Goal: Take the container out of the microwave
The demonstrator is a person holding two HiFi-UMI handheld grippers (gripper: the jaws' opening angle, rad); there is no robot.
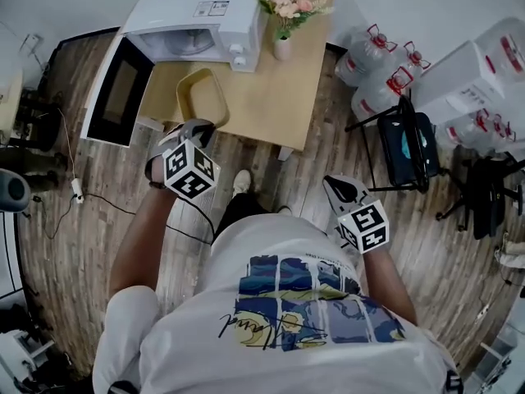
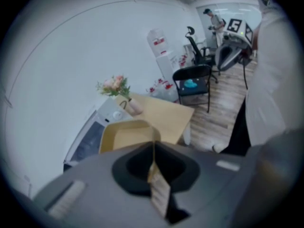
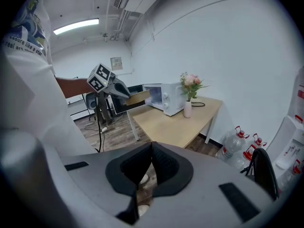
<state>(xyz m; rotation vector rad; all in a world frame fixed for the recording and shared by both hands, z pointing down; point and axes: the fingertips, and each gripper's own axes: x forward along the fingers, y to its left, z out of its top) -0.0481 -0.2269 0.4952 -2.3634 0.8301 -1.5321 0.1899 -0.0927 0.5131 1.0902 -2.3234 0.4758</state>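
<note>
The container (image 1: 203, 97) is a shallow tan tray, held tilted over the near left part of the wooden table (image 1: 271, 105), in front of the white microwave (image 1: 197, 15). My left gripper (image 1: 199, 128) is shut on its near rim. In the left gripper view the rim of the container (image 2: 126, 134) runs in between the closed jaws of the left gripper (image 2: 153, 148). The microwave door (image 1: 121, 89) hangs wide open to the left. My right gripper (image 1: 338, 185) is shut and empty, low at the person's right side, off the table. The right gripper view shows the container (image 3: 138, 97) outside the microwave (image 3: 164, 96).
A vase of pink flowers (image 1: 283, 43) stands on the table next to the microwave. A black chair (image 1: 406, 146) and several water bottles (image 1: 377, 64) are to the right. Cables (image 1: 78, 191) lie on the wooden floor at the left.
</note>
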